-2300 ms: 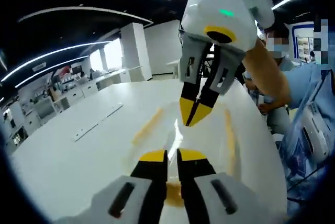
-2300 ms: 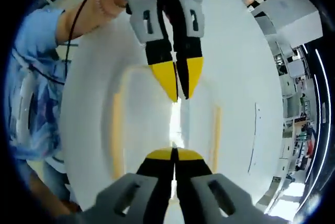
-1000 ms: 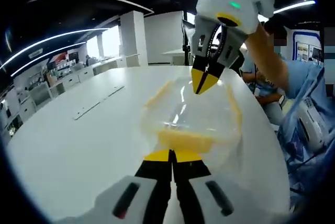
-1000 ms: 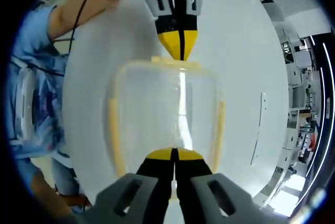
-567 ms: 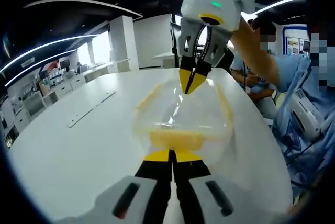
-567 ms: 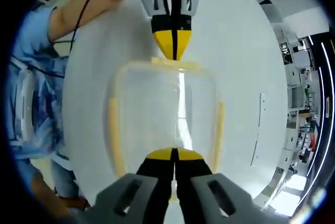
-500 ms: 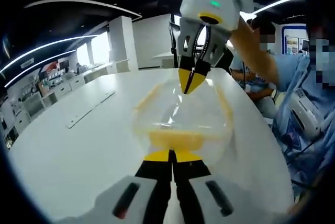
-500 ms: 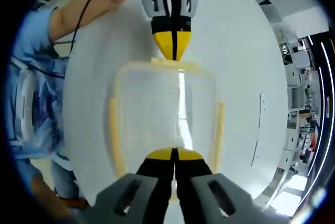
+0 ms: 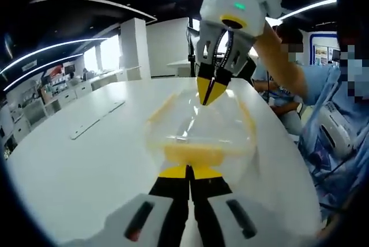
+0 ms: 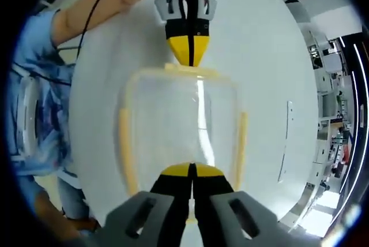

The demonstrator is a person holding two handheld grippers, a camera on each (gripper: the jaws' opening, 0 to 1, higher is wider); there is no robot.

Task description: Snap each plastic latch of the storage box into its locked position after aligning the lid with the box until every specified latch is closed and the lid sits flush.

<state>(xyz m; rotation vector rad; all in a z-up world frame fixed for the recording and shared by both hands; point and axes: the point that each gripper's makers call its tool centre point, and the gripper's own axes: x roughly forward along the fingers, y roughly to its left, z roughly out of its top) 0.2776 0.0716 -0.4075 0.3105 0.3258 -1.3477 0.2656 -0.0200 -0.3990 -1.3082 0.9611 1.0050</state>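
A clear plastic storage box (image 9: 199, 131) with a clear lid and yellow latches stands on the white table (image 9: 69, 166). My left gripper (image 9: 188, 172) is shut, its yellow tips resting against the box's near yellow latch (image 9: 196, 154). The right gripper (image 9: 210, 94) hangs shut over the far end of the lid. In the right gripper view the box (image 10: 181, 123) lies between the two grippers. My right gripper (image 10: 191, 170) is shut at the near edge. The left gripper (image 10: 189, 59) is shut, touching the far latch (image 10: 187, 69). Side latches (image 10: 124, 146) (image 10: 241, 140) lie flat against the box.
A thin pale strip (image 9: 92, 126) lies on the table to the left, also seen as the strip (image 10: 283, 143). A person in a blue shirt (image 9: 340, 114) stands at the table's edge, the sleeve (image 10: 34, 108) close by. Desks and shelves stand far behind.
Both grippers have drawn apart from the middle of the lid to opposite ends of the box. Over the last half second they have barely moved.
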